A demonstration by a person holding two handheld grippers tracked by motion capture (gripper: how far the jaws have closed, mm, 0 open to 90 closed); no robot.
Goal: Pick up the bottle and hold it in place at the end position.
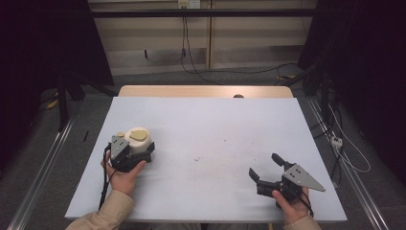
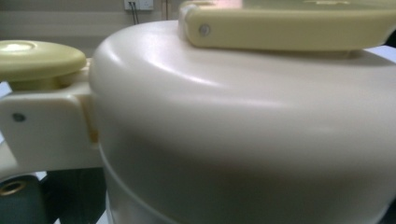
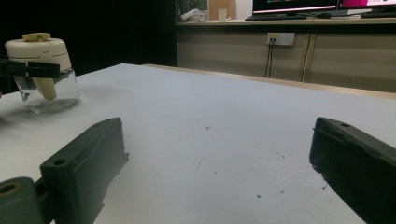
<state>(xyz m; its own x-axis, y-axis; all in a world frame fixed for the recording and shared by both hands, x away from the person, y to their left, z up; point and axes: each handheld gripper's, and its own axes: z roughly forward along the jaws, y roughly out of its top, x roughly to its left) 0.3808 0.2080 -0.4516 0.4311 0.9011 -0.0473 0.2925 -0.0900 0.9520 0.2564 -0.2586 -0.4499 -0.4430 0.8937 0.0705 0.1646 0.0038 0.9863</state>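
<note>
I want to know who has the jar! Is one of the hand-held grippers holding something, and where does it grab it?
The left hand-held gripper grips the jar just under its cream lid. The right hand-held gripper is open and holds nothing.

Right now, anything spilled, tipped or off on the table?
Nothing stands out. The clear glass jar with the cream plastic lid stands upright at the left gripper, nothing spilled. The right gripper rests open, apart from it. A few small specks mark the white tabletop.
</note>
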